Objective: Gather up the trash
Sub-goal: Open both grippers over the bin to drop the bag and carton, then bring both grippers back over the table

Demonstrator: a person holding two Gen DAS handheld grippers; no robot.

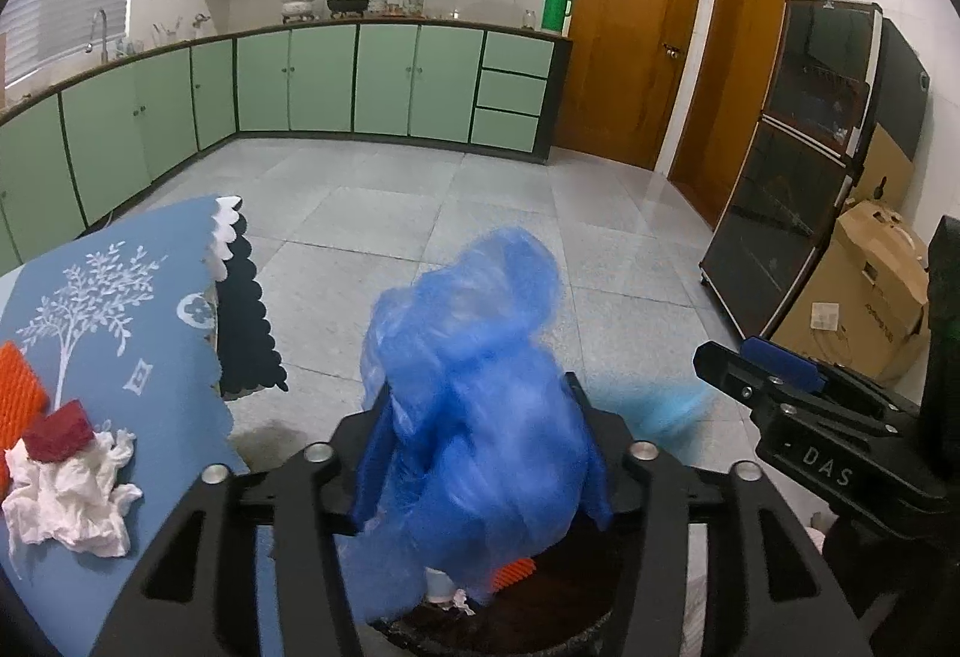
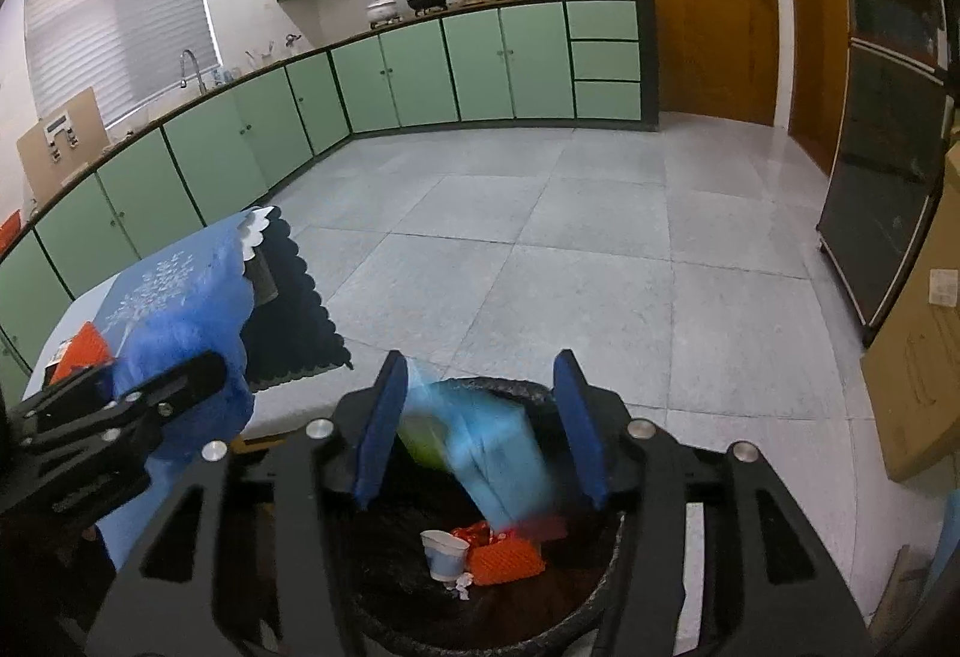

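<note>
Right wrist view: directly below the right gripper (image 2: 480,429) a dark bin (image 2: 600,591) holds a white cup (image 2: 444,555) and orange wrappers (image 2: 507,561); the jaws stand apart, and a blurred light-blue packet (image 2: 498,459) is between them, clear of both pads. Left wrist view: the left gripper (image 1: 480,453) has a crumpled blue plastic bag (image 1: 474,387) between its parted jaws over the same bin (image 1: 540,621); whether the pads press it cannot be told. Further left, crumpled tissue (image 1: 72,495) and a red block (image 1: 60,429) lie on the blue tablecloth (image 1: 120,285), with green kitchen cabinets (image 1: 384,78) beyond.

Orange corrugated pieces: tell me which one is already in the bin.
The orange piece beside the paper cup inside the black bin; the other orange piece lies on the blue tablecloth.
</note>
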